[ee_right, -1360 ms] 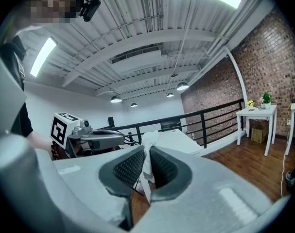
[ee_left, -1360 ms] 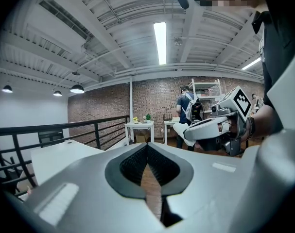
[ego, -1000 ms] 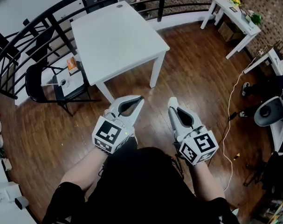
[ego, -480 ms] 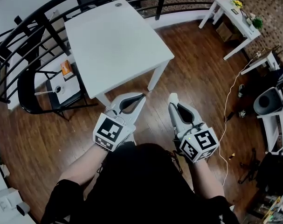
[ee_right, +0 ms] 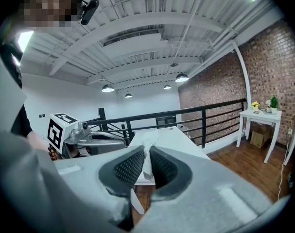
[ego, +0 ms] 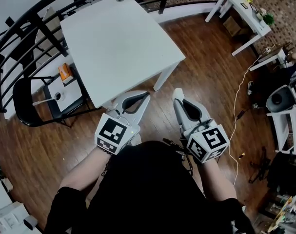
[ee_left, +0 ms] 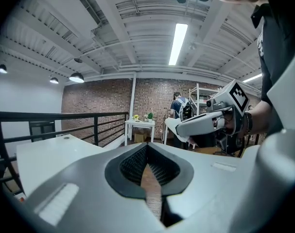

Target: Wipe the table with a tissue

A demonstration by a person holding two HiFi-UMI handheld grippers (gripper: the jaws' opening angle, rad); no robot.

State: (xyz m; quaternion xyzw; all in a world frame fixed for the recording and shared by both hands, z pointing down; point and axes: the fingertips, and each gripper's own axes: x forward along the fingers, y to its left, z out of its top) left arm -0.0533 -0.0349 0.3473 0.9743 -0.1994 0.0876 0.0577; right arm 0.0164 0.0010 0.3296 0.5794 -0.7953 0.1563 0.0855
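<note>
The white square table [ego: 118, 38] stands ahead of me on the wooden floor, its near corner just beyond both grippers. My left gripper [ego: 145, 94] is held level over the floor short of the table's edge; its jaws are shut with nothing between them [ee_left: 147, 144]. My right gripper [ego: 177, 94] is beside it, shut on a white tissue [ee_right: 148, 165] that sticks out past the tips. The tissue [ee_left: 172, 125] also shows at the right gripper's tip in the left gripper view. The tabletop is bare apart from a small round fitting at its far edge.
A black chair [ego: 30, 99] with small items on its seat stands left of the table, against a curved black railing [ego: 30, 28]. A small white side table [ego: 245, 9] with plants is at the far right. A white cable [ego: 238, 111] runs across the floor at right.
The table has come closer and lower in the head view; its near corner now sits just ahead of the gripper tips. Both grippers keep their pose, and the tissue stays held.
</note>
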